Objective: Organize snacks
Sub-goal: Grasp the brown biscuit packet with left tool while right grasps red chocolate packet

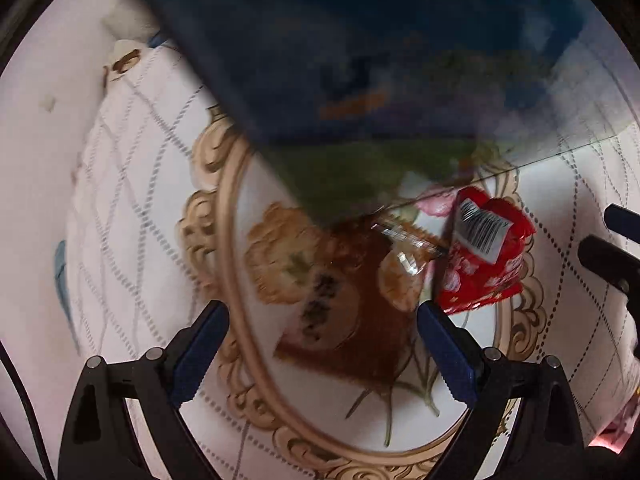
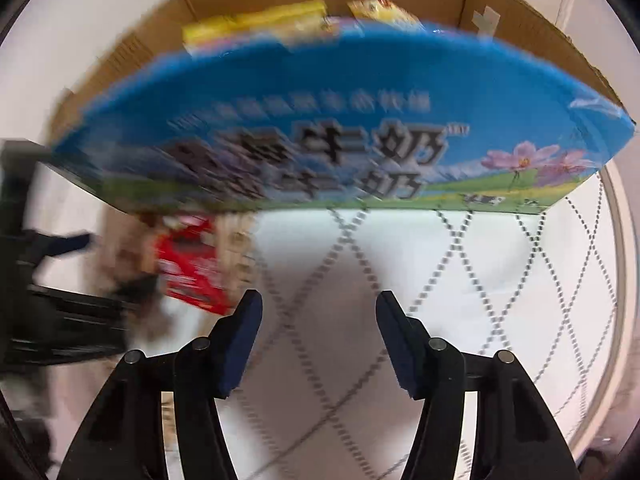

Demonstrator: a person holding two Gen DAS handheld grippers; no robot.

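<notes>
Both grippers stand apart and empty, so centre your left gripper [image 1: 320,320] over the brown snack packet [image 1: 348,320] before closing, keeping your right gripper [image 2: 318,312] off the blue box [image 2: 320,128].

Right gripper [image 2: 318,314]: black arms with dark blue pads, jaws standing apart with nothing between them, pointed down over the tabletop [image 2: 460,280].

Tabletop: white cover with a dotted diamond pattern; a curved rim shows at the right.

Blue carton [image 2: 320,128]: large, printed with dark Chinese characters, pink flowers and a green meadow band along its lower edge; blurred.

Cardboard box [image 2: 520,20]: brown, open, behind the blue carton; yellow snack packets [image 2: 256,24] visible inside.

Red snack packet [image 2: 192,268]: lying below the blue carton's left end, heavily blurred.

Left gripper [image 2: 52,248]: dark shape at the left border, jaw stance unreadable.
</notes>
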